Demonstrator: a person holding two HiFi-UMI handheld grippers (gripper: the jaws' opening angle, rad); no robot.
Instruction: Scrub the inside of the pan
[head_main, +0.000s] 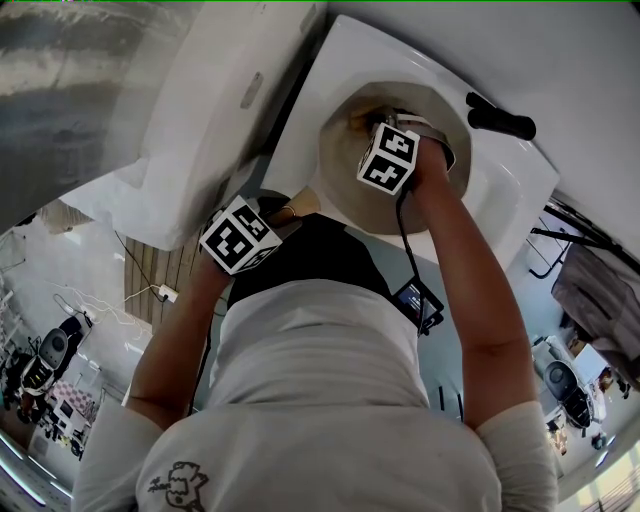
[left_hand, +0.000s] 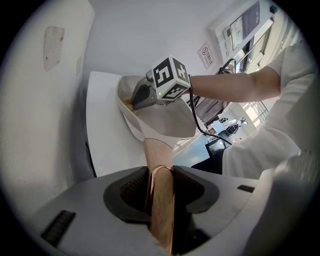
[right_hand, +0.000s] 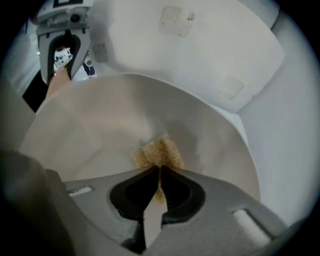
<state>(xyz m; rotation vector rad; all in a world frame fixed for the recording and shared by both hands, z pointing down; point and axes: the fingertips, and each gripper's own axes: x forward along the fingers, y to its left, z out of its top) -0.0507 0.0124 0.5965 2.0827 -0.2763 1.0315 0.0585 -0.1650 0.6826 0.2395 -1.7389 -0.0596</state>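
No brand you can read anywhere: the wall sign (left_hand: 206, 54) beyond your left tool (left_hand: 160, 172) has a red circle, but its print is too small to read. That left tool is clamped on the pan's coppery handle (left_hand: 161, 210), with the cream pan (left_hand: 165, 125) straight ahead of it. Your right tool (right_hand: 159, 172) is pinched on a tan scrub pad (right_hand: 157, 152), which sits against the pan's inside. Only the right gripper view shows that pad. Only the head view shows the black bar (head_main: 500, 118) on the white bench (head_main: 520, 190), to the right of your right tool.
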